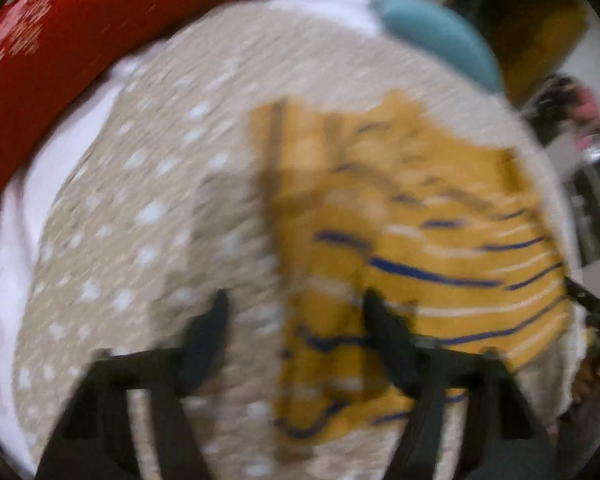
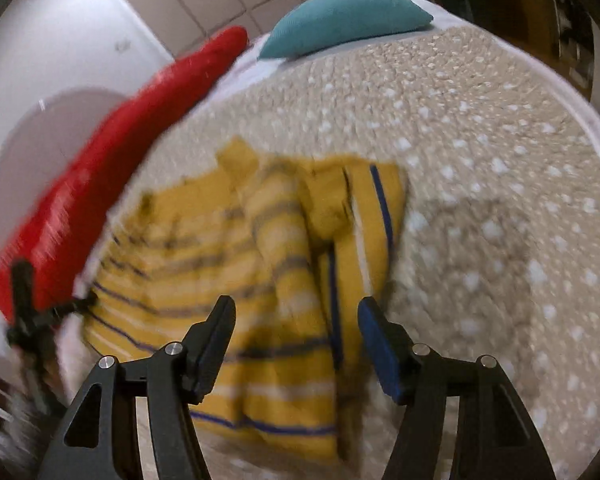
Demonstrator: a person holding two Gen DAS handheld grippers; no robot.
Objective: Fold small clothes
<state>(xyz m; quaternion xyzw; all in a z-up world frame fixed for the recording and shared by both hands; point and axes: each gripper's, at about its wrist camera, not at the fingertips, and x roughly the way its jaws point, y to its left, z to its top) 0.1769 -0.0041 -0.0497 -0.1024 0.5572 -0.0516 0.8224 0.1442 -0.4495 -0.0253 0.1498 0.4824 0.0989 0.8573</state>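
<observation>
On the beige dotted bedspread (image 2: 480, 184), a yellow striped garment (image 2: 260, 264) is lying rumpled, with one part already folded over along the side away from the red bolster (image 2: 112, 184). Both views are blurring with motion. The right gripper (image 2: 296, 336) is hanging over the garment's near end with its jaws standing wide apart and gripping nothing. The left gripper (image 1: 296, 332) is hovering over the garment's edge, one finger above the cloth and one above the bedspread, jaws likewise spread and empty.

To fold well, each gripper should probably be pinching a single layer at a corner, lifting both together and laying the cloth flat so the stripes line up without bunching.

Beyond the garment, a teal cushion (image 2: 348, 20) is resting near the bolster's far end. White markings on the bolster are too smeared to read; no other writing is showing.
</observation>
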